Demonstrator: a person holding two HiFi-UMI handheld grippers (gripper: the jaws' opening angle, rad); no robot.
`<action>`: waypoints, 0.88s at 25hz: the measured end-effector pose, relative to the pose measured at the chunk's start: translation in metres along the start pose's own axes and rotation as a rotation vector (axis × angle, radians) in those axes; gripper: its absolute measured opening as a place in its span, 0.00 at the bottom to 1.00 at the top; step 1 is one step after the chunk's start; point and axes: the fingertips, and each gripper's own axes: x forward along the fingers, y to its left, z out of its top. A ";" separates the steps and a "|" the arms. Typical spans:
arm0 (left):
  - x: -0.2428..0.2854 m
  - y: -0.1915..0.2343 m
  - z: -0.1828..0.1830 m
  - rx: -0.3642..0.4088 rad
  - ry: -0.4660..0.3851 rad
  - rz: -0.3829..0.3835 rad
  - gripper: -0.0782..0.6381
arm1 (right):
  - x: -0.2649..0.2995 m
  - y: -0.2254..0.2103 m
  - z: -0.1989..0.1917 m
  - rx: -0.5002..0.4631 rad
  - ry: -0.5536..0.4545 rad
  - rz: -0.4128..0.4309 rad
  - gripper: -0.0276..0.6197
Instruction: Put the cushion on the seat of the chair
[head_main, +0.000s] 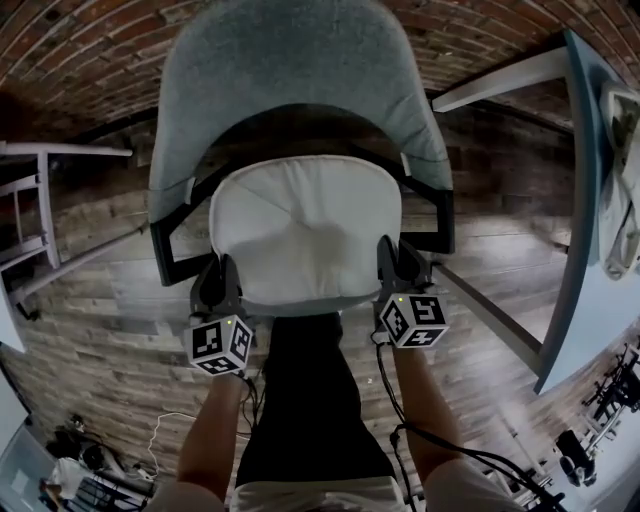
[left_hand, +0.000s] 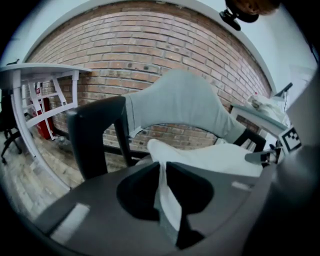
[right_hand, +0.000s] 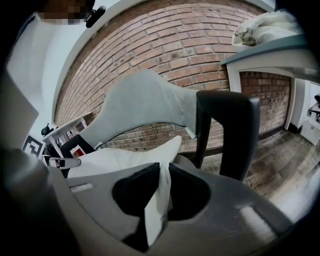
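Note:
A white seat cushion (head_main: 303, 225) hangs over the chair's seat, stretched between my two grippers. The chair (head_main: 290, 80) has a grey padded backrest and black armrests (head_main: 165, 250). My left gripper (head_main: 222, 285) is shut on the cushion's front left corner, with the white fabric pinched between its jaws (left_hand: 162, 187). My right gripper (head_main: 398, 268) is shut on the front right corner, and cloth is squeezed between its jaws too (right_hand: 159, 192). In both gripper views the cushion (left_hand: 210, 157) (right_hand: 115, 160) spreads out in front of the grey backrest (left_hand: 180, 107) (right_hand: 142, 102). The seat itself is hidden under the cushion.
A white-framed table (head_main: 35, 200) stands at the left and a pale blue table (head_main: 590, 200) with crumpled cloth on it at the right. A brick wall (left_hand: 140, 45) is behind the chair. The floor (head_main: 110, 340) is wood planks. Cables trail near the person's legs (head_main: 420, 440).

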 end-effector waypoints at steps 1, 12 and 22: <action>0.001 0.002 -0.004 -0.002 0.004 0.005 0.16 | 0.001 -0.002 -0.003 0.002 0.003 -0.003 0.11; 0.021 0.025 -0.042 0.033 0.057 0.070 0.16 | 0.020 -0.034 -0.037 -0.017 0.041 -0.053 0.11; 0.039 0.037 -0.066 0.040 0.098 0.099 0.16 | 0.035 -0.046 -0.061 -0.036 0.072 -0.088 0.11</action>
